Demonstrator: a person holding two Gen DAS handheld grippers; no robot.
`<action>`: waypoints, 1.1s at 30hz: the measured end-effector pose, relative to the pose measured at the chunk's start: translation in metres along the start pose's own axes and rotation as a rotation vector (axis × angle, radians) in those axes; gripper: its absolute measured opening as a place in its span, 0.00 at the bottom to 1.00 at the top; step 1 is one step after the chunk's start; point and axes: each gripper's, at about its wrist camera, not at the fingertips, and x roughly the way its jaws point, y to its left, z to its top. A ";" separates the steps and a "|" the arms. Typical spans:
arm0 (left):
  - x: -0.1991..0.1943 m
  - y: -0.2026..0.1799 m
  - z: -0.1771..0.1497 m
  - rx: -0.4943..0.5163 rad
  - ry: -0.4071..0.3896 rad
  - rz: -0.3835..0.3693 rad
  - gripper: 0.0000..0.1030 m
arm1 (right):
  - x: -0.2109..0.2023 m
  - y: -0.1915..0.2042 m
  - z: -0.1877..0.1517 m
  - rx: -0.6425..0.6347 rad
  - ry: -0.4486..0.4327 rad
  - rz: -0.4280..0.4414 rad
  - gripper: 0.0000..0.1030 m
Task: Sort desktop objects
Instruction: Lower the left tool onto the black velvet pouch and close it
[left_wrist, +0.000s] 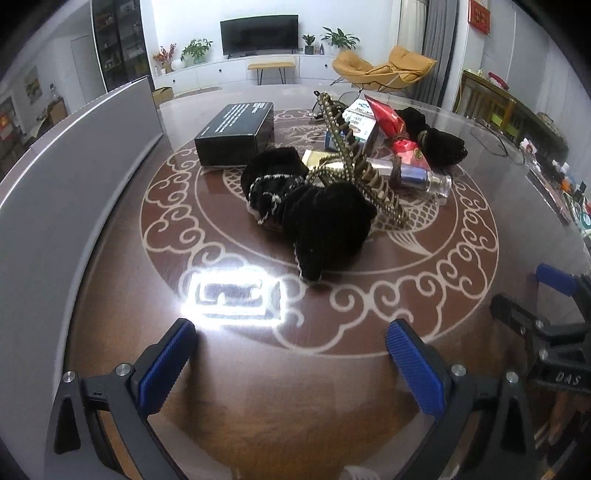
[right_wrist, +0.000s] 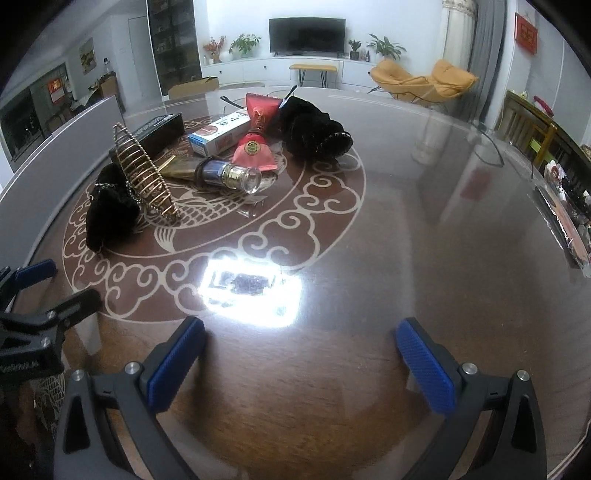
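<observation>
A heap of objects lies in the middle of the round table. It holds a black plush bag, a gold wire spiral holder, a glass bottle with a blue body, a red pouch, a white and blue carton, a black box and a second black plush piece. My left gripper is open and empty, short of the heap. My right gripper is open and empty, to the heap's right.
A grey bin wall stands at the table's left. The glossy brown table carries a lamp glare. Clutter lies along the right edge. The right gripper shows at the right of the left wrist view.
</observation>
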 end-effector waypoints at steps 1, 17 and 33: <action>0.000 0.000 -0.001 -0.005 -0.008 0.003 1.00 | 0.000 0.000 0.000 0.000 0.000 0.000 1.00; 0.026 -0.003 0.038 -0.038 0.013 0.026 1.00 | 0.000 0.000 0.000 -0.001 -0.001 -0.002 1.00; 0.056 0.003 0.080 -0.067 0.025 0.045 1.00 | 0.001 0.000 0.000 0.000 -0.001 -0.002 1.00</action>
